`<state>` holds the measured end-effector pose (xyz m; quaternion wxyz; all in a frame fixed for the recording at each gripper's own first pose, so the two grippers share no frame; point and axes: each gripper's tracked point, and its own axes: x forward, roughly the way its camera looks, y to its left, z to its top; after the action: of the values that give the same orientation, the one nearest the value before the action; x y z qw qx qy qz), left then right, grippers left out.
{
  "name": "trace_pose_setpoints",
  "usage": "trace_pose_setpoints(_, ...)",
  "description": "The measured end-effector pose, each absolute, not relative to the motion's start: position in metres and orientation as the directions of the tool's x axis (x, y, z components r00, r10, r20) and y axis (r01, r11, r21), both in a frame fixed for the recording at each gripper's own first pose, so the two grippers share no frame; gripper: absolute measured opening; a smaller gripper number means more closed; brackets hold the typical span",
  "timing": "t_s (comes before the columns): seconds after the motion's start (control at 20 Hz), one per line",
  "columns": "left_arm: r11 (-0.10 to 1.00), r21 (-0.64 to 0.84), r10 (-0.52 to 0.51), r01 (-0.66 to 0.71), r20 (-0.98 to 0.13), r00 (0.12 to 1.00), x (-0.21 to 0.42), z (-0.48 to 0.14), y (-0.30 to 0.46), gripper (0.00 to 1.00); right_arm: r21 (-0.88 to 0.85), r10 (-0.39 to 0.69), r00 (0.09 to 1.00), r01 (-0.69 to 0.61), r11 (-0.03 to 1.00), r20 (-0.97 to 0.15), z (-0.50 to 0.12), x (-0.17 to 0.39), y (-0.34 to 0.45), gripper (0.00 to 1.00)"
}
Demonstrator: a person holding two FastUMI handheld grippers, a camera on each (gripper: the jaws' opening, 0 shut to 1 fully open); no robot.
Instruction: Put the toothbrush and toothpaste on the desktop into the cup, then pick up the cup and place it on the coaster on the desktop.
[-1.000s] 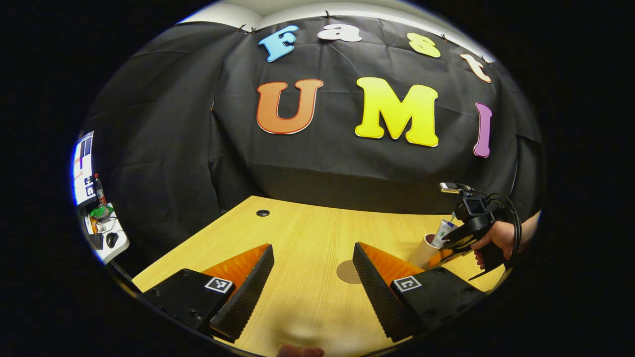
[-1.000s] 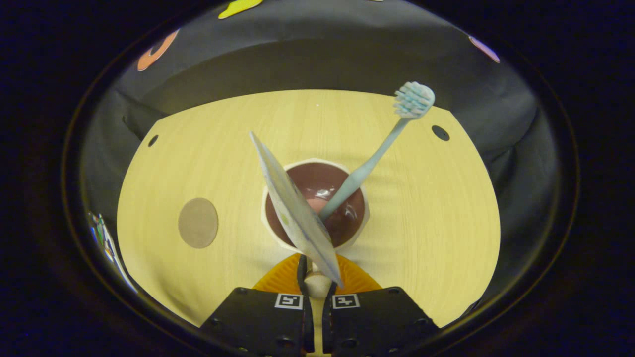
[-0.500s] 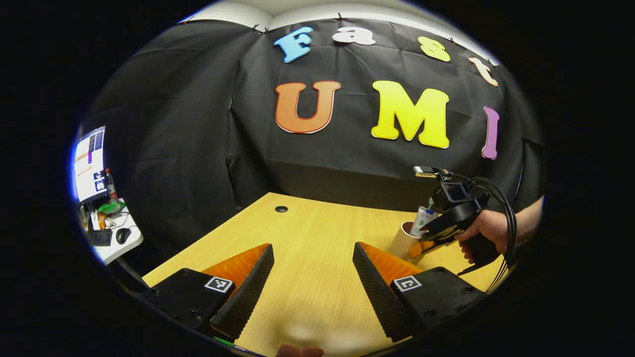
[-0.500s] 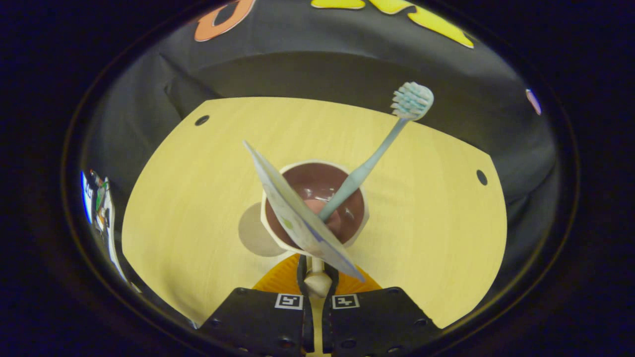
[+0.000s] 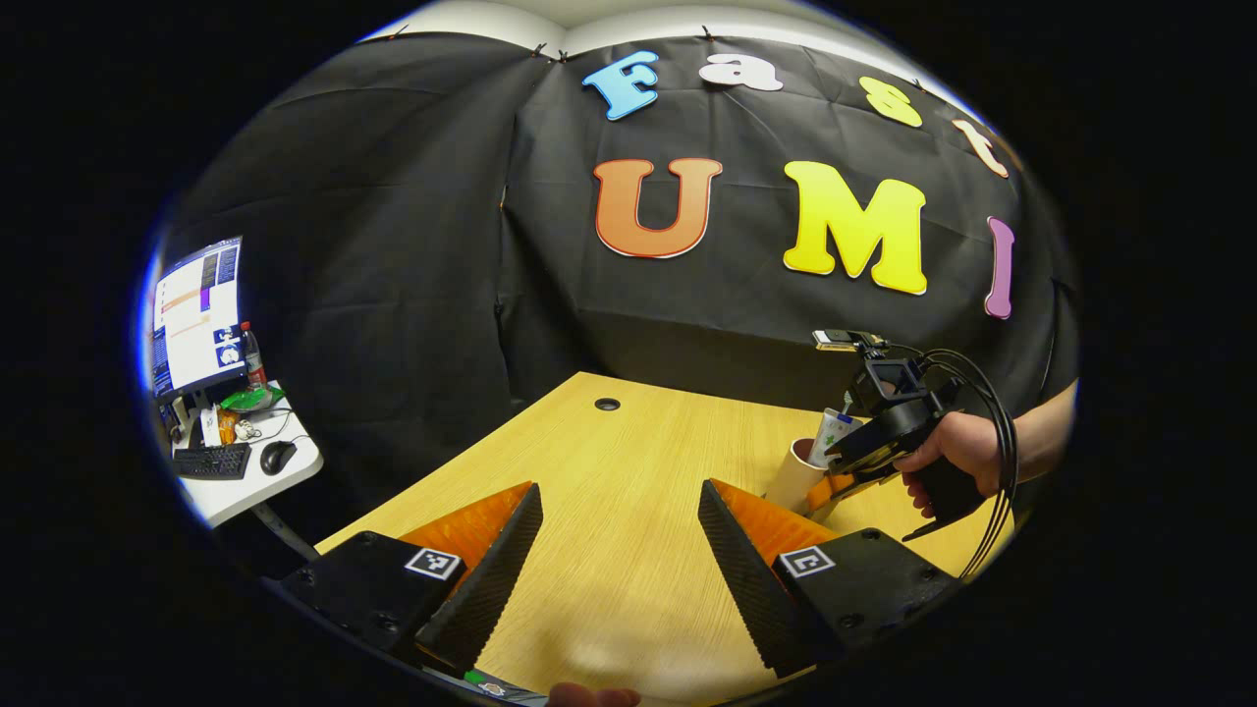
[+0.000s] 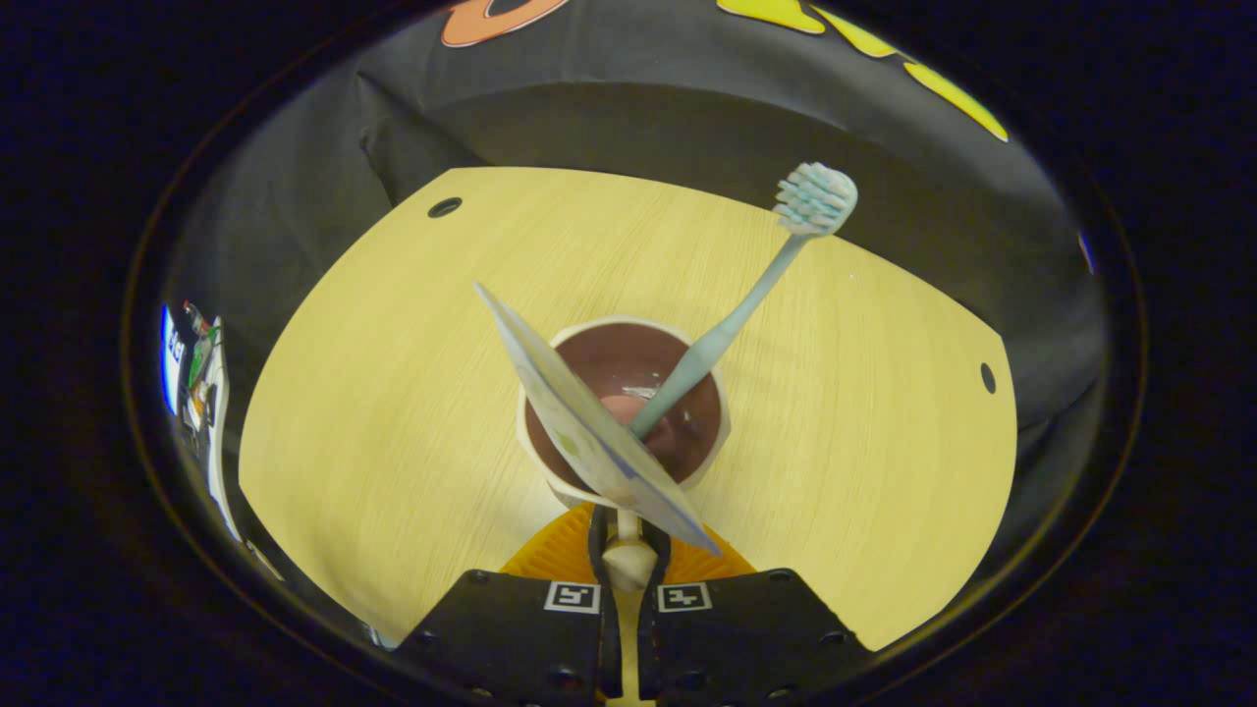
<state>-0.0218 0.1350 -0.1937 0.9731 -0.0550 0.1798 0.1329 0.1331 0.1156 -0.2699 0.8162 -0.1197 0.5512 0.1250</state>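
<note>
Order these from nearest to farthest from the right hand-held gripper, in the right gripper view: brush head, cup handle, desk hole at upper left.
1. Cup handle, between the hand-held gripper's fingers.
2. Brush head, up and right, above the cup.
3. Desk hole, at the desk's far left corner.

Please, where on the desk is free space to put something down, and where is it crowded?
Free: the bare wood between the left tool fingers up to the cable hole, and the desktop on both sides of the cup. Crowded: at the cup, where toothbrush, toothpaste and right tool meet.
</note>
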Motion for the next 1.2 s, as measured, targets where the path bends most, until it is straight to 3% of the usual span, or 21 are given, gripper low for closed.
trace_pose_setpoints(0.05, 0.959, -0.058, 0.239, -0.277, -0.362, 0.901, -0.022, -0.193, 0.136, 1.0, -0.06, 0.062, 0.343, -0.334, 0.941, -0.937, -0.273, 0.131, 0.116, 0.07)
trace_pose_setpoints(0.1, 0.96, -0.054, 0.237, -0.274, -0.361, 0.902, -0.022, -0.193, 0.136, 1.0, -0.06, 0.066, 0.364, -0.323, 0.944, -0.929, -0.27, 0.131, 0.115, 0.16)
trace_pose_setpoints(0.25, 0.966, -0.053, 0.219, -0.253, -0.357, 0.908, -0.021, -0.192, 0.133, 1.0, -0.056, 0.071, 0.388, -0.306, 0.95, -0.919, -0.26, 0.127, 0.114, 0.23)
trace_pose_setpoints(0.35, 0.971, -0.051, 0.199, -0.232, -0.354, 0.914, -0.018, -0.191, 0.126, 1.0, -0.045, 0.078, 0.403, -0.286, 0.957, -0.912, -0.254, 0.122, 0.109, 0.42)
trace_pose_setpoints(0.4, 0.975, -0.052, 0.186, -0.218, -0.35, 0.918, -0.015, -0.188, 0.122, 1.0, -0.04, 0.08, 0.407, -0.276, 0.96, -0.91, -0.252, 0.119, 0.107, 0.62)
trace_pose_setpoints(0.5, 0.981, -0.051, 0.158, -0.186, -0.342, 0.926, -0.011, -0.183, 0.111, 1.0, -0.022, 0.088, 0.422, -0.25, 0.968, -0.902, -0.241, 0.109, 0.102, 0.75)
trace_pose_setpoints(0.65, 0.991, -0.058, 0.099, -0.124, -0.321, 0.942, -0.001, -0.172, 0.088, 1.0, 0.001, 0.102, 0.455, -0.217, 0.976, -0.885, -0.219, 0.085, 0.084, 0.79)
trace_pose_setpoints(0.85, 0.997, -0.07, 0.022, -0.044, -0.283, 0.959, 0.011, -0.154, 0.057, 1.0, -0.019, 0.084, 0.566, -0.175, 0.984, -0.82, -0.177, 0.06, 0.046, 0.84)
trace_pose_setpoints(1.2, 0.996, -0.082, -0.049, 0.031, -0.227, 0.973, 0.029, -0.108, 0.012, 1.0, -0.053, 0.035, 0.814, -0.081, 0.995, -0.58, -0.055, 0.051, -0.017, 0.86)
